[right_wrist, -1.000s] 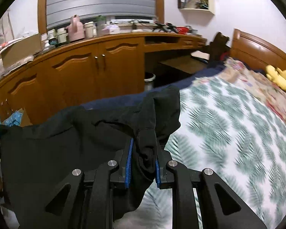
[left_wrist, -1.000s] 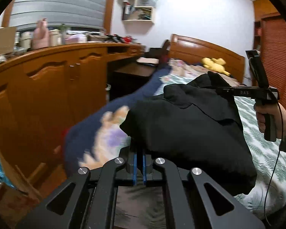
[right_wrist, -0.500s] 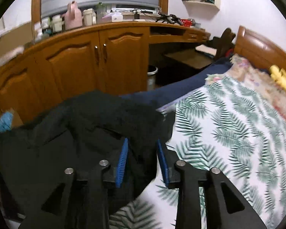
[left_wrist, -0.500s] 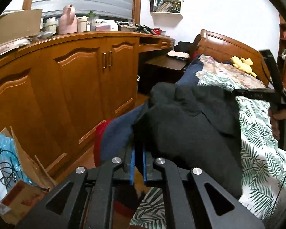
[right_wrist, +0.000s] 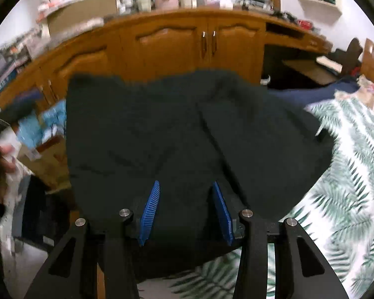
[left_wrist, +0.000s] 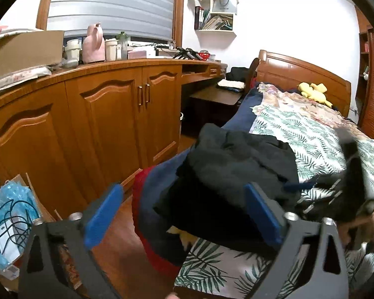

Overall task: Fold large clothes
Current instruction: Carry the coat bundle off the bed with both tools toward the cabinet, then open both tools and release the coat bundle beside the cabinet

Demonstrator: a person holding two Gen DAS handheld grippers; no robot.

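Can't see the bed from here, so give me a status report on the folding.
Left tool wide open, just released. Right tool just been opening, black garment between its pads, unpinched. Garment heaped at bed edge. Nothing blocking.

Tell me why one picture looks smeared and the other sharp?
Right wrist view: motion blur smears the cabinet, leaf-print bedspread and black garment. Left wrist view: mostly sharp, bent by the fisheye lens; only the right gripper at its edge is blurred.
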